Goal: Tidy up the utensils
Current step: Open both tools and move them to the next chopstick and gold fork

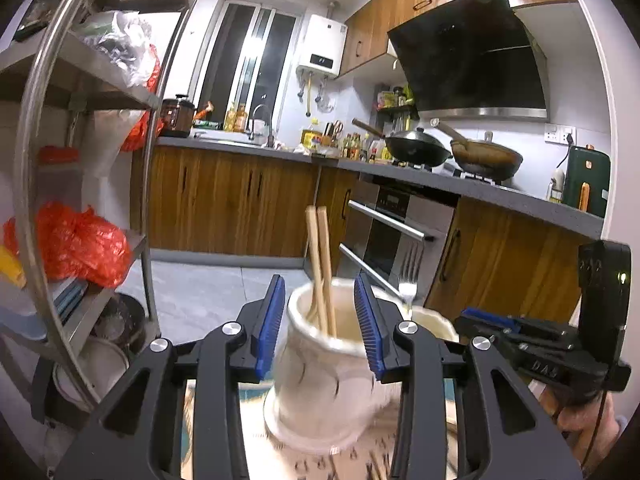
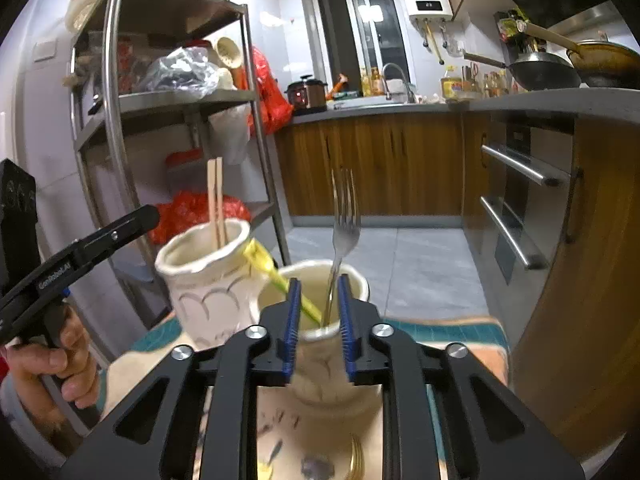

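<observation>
A white ceramic jar [image 1: 324,380] holds two wooden chopsticks [image 1: 322,264] upright. My left gripper [image 1: 320,312] is open, its blue pads on either side of the jar's rim and clear of the chopsticks. To its right, a second cream jar [image 2: 360,280] holds a metal fork [image 2: 346,224], tines up, and a yellow-green utensil [image 2: 272,272]. My right gripper [image 2: 318,312] is open just in front of this jar; the fork's handle stands between the pads near the right one, with a gap showing. The chopstick jar [image 2: 212,296] sits left of it.
Both jars stand on a patterned mat with a teal border [image 2: 440,332]; a gold utensil [image 2: 356,460] lies near its front. A steel shelf rack [image 2: 180,100] with bags stands close on the left. Wooden cabinets and oven handles [image 2: 516,164] are on the right.
</observation>
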The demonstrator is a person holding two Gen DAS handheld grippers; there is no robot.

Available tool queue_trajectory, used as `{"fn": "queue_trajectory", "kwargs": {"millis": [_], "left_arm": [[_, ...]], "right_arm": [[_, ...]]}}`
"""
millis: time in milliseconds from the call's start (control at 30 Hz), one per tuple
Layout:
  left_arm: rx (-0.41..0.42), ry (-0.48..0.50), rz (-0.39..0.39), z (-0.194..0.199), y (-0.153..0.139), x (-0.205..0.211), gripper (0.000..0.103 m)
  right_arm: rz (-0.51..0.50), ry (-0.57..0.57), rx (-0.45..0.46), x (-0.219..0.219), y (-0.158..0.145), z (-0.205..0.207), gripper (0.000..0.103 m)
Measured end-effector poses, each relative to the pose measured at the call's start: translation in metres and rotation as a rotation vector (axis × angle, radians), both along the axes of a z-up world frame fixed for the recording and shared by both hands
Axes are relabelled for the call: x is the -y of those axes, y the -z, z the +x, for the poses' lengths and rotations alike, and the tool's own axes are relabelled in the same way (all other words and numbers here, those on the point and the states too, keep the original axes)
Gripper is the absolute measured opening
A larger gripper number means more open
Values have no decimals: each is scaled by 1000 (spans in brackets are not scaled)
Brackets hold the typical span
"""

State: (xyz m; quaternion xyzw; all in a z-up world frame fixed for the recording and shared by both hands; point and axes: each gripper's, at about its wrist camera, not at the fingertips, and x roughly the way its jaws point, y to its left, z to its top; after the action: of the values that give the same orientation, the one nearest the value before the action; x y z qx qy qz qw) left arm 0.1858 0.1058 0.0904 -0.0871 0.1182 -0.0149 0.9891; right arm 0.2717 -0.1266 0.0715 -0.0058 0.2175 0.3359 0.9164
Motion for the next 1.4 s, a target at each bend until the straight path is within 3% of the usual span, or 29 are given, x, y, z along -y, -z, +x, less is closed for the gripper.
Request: {"fn": "queue_trajectory", "kwargs": {"millis": [300, 600, 833, 900, 967, 1233, 1400], "left_arm": [[-209, 36, 20, -21, 44, 5, 36], [-420, 86, 65, -19, 89, 29, 36], [-522, 119, 117, -11, 106, 43, 35], [-554, 133, 120, -9, 108, 43, 32], [-607, 163, 124, -4, 115, 46, 23], [-613, 158, 240, -20, 117, 55, 8], [-633, 178, 238, -35, 116, 49, 6]], "right_arm": [[-136, 5, -104, 19, 26, -31, 24], [-188, -64, -306, 27, 66, -45, 30], [-260, -69, -343, 21, 82, -50, 30], [-282, -71, -349, 19, 85, -51, 30], [-285, -78, -353, 21, 87, -52, 29], [-308, -119, -373, 30, 86, -57, 16], [-411, -144, -394, 37, 83, -56, 14]]}}
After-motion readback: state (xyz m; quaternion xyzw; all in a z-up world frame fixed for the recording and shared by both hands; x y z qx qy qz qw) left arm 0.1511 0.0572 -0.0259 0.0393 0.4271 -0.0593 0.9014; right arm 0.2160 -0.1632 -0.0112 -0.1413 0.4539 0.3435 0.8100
